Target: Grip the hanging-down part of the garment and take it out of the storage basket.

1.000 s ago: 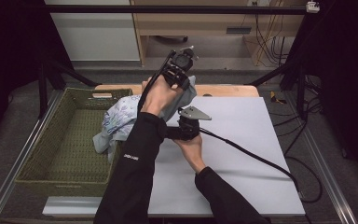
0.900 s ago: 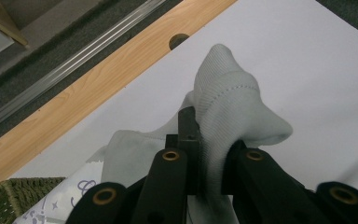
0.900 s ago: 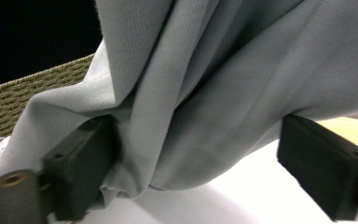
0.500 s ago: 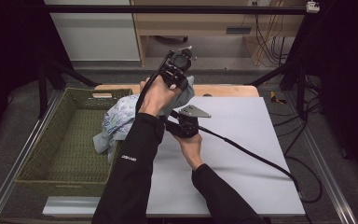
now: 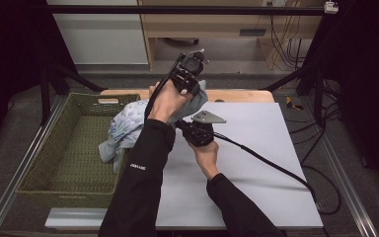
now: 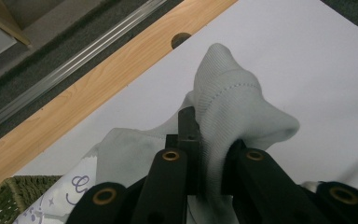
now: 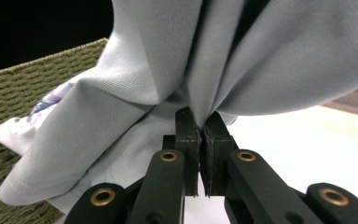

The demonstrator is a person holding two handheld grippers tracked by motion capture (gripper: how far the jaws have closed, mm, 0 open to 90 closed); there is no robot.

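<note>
A: At the left edge of the table we have the woven basket (image 5: 69,163), and the pale shirt (image 5: 123,129) spills over its near-right rim onto the white tabletop (image 5: 256,168).

B: Agreed. Our left gripper (image 5: 190,74) is raised above the far edge, its jaws closed on a thick ribbed fold of the shirt (image 6: 233,112), so the cloth hangs down and leftward from it.

A: And our right gripper (image 5: 197,132) sits lower, just beneath the left one, jaws pinched nearly together on a thin pleat of the same shirt (image 7: 200,60).

B: So the garment's long axis runs from the basket up and right to the raised left gripper, with the right gripper holding partway along it.

A: We judge that the bulk lies to the left of both grippers; spreading it would call for drawing it rightward over the bare tabletop.

B: Whether any cloth is snagged on the basket rim we cannot tell.
</note>
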